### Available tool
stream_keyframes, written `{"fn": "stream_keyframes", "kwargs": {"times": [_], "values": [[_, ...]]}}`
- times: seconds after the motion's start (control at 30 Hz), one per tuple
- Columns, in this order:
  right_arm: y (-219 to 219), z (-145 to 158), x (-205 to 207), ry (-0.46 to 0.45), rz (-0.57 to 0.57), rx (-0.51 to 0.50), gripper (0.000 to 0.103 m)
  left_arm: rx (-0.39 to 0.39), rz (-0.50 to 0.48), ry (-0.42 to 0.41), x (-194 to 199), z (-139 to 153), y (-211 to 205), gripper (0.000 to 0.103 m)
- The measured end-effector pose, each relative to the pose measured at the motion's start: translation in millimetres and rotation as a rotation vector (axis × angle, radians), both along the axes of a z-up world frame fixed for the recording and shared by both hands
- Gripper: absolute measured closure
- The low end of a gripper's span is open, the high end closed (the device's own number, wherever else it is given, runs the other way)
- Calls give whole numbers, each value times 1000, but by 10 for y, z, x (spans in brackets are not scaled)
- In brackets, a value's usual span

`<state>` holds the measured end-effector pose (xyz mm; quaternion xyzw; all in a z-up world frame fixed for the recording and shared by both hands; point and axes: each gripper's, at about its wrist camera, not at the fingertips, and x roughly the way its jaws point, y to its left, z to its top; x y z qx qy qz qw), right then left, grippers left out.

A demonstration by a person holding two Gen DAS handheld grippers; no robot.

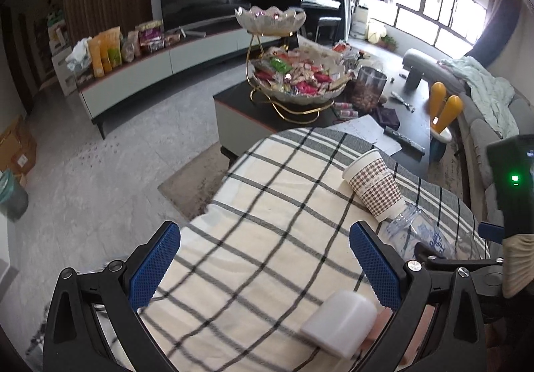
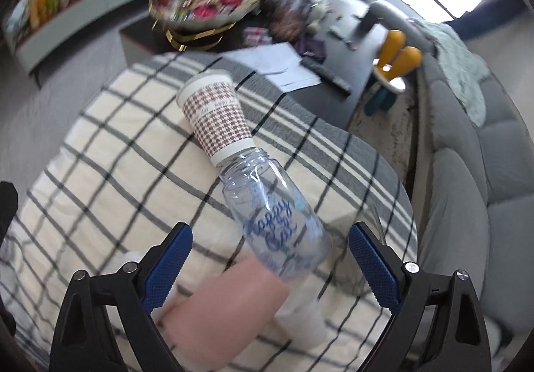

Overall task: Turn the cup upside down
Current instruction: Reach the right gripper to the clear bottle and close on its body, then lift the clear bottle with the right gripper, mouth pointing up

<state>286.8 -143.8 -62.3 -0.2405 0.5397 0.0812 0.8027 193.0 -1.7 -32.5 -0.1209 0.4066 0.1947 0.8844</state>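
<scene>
A houndstooth paper cup [image 1: 374,185] [image 2: 218,120] stands upside down on the checked cloth [image 1: 267,205]. A clear blue plastic cup with blue script [image 2: 277,218] [image 1: 419,236] lies on its side, its mouth touching the paper cup. A white cup [image 1: 340,322] lies on its side near my left gripper's right finger. A pink cup [image 2: 227,308] lies on its side low between my right gripper's fingers. My left gripper [image 1: 265,268] is open and empty. My right gripper [image 2: 270,268] is open, its fingers either side of the clear cup's base.
The cloth covers a round table [image 2: 383,171]. Beyond it a dark coffee table [image 1: 414,105] holds a tiered snack bowl [image 1: 297,81], a jar and papers. A grey sofa [image 2: 467,171] runs along the right. A TV unit [image 1: 150,71] stands across the floor.
</scene>
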Motion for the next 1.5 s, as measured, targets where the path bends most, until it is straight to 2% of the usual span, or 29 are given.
{"fn": "stream_keyframes", "kwargs": {"times": [0.23, 0.43, 0.7, 0.9, 1.2, 1.37, 1.5], "values": [[14, -376, 355, 142, 78, -60, 12, -53, 18, 66, 340, -248, -87, 0], [-24, -643, 526, 247, 89, -65, 23, -79, 39, 95, 516, -378, -92, 0], [-66, -566, 510, 211, 78, -7, 26, -79, 20, 96, 563, -400, -116, 0], [-47, -353, 431, 150, 90, 0, 28, -72, 4, 58, 491, -258, -119, 0], [-126, 211, 225, 15, 28, 58, 30, -68, -11, -4, 261, 89, -42, 0], [-144, 613, -101, -16, -23, 183, 30, -30, -37, -69, -51, 406, 96, 0], [-80, 784, -496, 3, -72, 289, 30, 4, -84, -109, -377, 625, 262, 0]]}}
